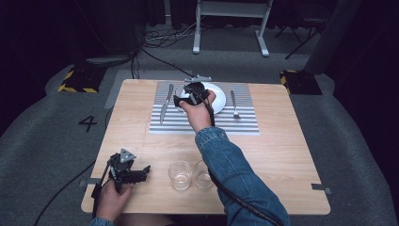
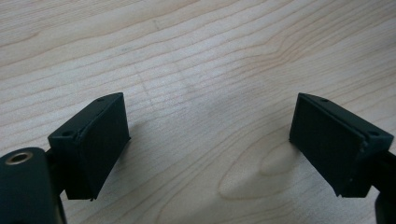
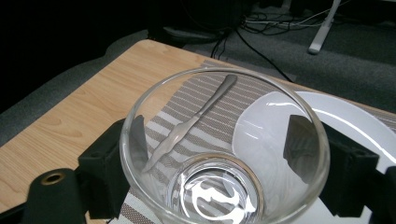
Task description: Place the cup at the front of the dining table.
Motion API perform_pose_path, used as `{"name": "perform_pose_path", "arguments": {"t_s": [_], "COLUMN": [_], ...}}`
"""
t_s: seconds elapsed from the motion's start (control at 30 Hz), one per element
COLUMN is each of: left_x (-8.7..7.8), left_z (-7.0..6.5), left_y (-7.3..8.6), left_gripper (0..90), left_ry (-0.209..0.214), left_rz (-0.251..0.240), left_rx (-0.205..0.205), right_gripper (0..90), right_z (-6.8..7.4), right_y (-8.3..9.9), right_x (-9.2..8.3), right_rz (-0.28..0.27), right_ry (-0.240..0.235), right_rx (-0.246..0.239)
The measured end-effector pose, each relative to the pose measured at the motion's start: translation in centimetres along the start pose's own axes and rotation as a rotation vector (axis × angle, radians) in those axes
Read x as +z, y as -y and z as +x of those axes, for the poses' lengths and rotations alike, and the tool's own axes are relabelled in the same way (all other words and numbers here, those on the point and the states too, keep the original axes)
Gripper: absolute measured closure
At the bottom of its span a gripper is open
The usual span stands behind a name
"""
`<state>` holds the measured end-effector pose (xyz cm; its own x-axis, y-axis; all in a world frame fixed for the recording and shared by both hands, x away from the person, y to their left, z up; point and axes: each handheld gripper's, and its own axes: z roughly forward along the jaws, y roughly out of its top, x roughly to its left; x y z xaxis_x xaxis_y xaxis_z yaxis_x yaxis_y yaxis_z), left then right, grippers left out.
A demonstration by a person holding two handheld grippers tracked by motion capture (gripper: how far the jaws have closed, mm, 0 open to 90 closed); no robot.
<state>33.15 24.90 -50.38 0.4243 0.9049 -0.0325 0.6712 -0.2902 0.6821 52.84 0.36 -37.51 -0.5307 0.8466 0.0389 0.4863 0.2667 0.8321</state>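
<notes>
My right gripper is shut on a clear drinking glass, one jaw on each side of its wall. It holds the glass over the striped placemat, between the knife and the white plate. Through the glass I see the knife lying on the mat and the plate at the right. A fork lies to the right of the plate. My left gripper rests open near the table's front left, and bare wood shows between its jaws.
Two more clear glasses stand side by side near the front edge, the right one partly behind the denim sleeve. Cables trail from both grippers. Beyond the table's far edge are a grey floor and a white stand's legs.
</notes>
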Motion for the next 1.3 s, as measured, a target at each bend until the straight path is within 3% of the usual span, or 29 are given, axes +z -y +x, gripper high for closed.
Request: {"name": "perform_pose_path", "arguments": {"t_s": [0.07, 0.13, 0.43, 0.5, 0.7, 1.3], "left_x": [0.0, 0.0, 0.0, 0.0, 0.0, 0.0], "left_z": [0.0, 0.0, 0.0, 0.0, 0.0, 0.0], "left_y": [0.0, 0.0, 0.0, 0.0, 0.0, 0.0], "left_gripper": [12.0, 12.0, 12.0, 12.0, 12.0, 12.0], "left_ry": [0.000, 0.001, 0.001, 0.003, 0.002, 0.002], "left_rz": [0.000, 0.001, 0.001, 0.003, 0.001, 0.002], "left_rx": [0.000, 0.000, 0.000, -0.002, 0.000, -0.001], "right_gripper": [19.0, 18.9, 18.9, 19.0, 18.9, 18.9], "right_z": [0.2, 0.5, 1.0, 1.4, 1.7, 2.3], "right_y": [0.2, 0.2, 1.1, 1.2, 1.8, 3.9], "right_x": [0.8, 1.4, 3.8, 4.2, 5.4, 7.5], "right_rz": [0.017, 0.016, 0.070, 0.084, 0.106, 0.153], "right_ry": [0.005, 0.000, -0.007, -0.006, 0.000, 0.002], "right_rx": [-0.002, 0.026, 0.015, 0.038, 0.033, 0.039]}}
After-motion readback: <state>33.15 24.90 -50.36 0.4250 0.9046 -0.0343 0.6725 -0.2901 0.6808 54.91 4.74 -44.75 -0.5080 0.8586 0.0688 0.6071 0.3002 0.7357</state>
